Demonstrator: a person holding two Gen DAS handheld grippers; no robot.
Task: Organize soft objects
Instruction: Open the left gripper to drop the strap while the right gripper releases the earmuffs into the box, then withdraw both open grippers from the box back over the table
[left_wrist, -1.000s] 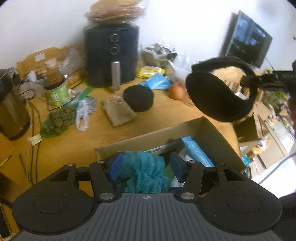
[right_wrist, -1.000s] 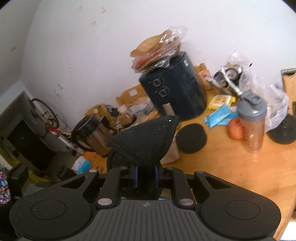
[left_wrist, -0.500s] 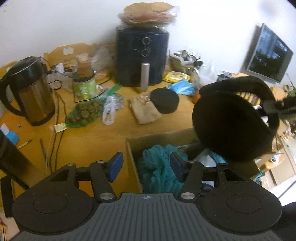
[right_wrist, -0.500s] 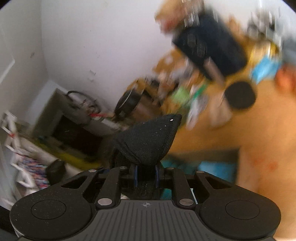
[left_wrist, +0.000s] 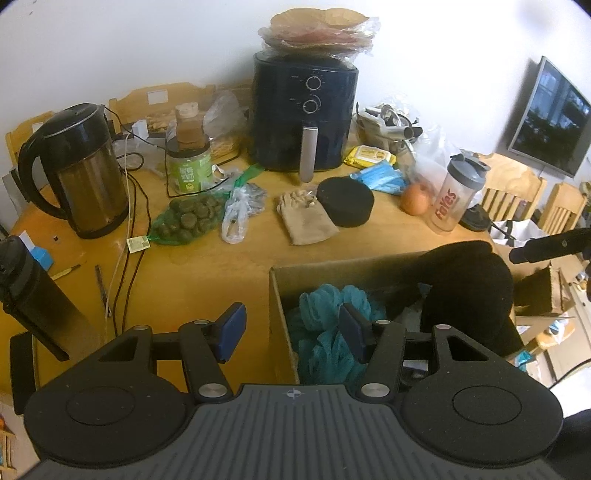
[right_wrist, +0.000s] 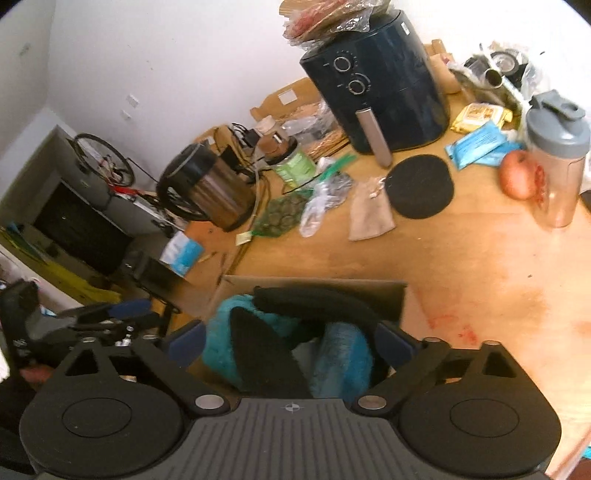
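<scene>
A cardboard box (left_wrist: 332, 269) stands on the wooden table with a teal loofah (left_wrist: 325, 314) inside. Black earmuffs (left_wrist: 469, 295) lie in the box's right part, partly on the loofah (right_wrist: 229, 332). My right gripper (right_wrist: 290, 341) hangs just above the earmuffs (right_wrist: 317, 302); its jaws are opening wide and the pads do not touch the earmuffs. My left gripper (left_wrist: 291, 325) is open over the box's left wall with nothing between its fingers. Farther back on the table lie a black round sponge (left_wrist: 345, 201) and a beige pouch (left_wrist: 306, 221).
An air fryer (left_wrist: 303, 114), a kettle (left_wrist: 85, 177), a green jar (left_wrist: 188, 170), a net bag of green discs (left_wrist: 188, 219), an apple (left_wrist: 415, 197) and a shaker bottle (left_wrist: 454, 195) crowd the table's far half. A black bottle (left_wrist: 29, 295) stands near left.
The right gripper came down with the earmuffs into the box and opened, letting them go. The left gripper shifted left, from above the box's middle to its left wall.
</scene>
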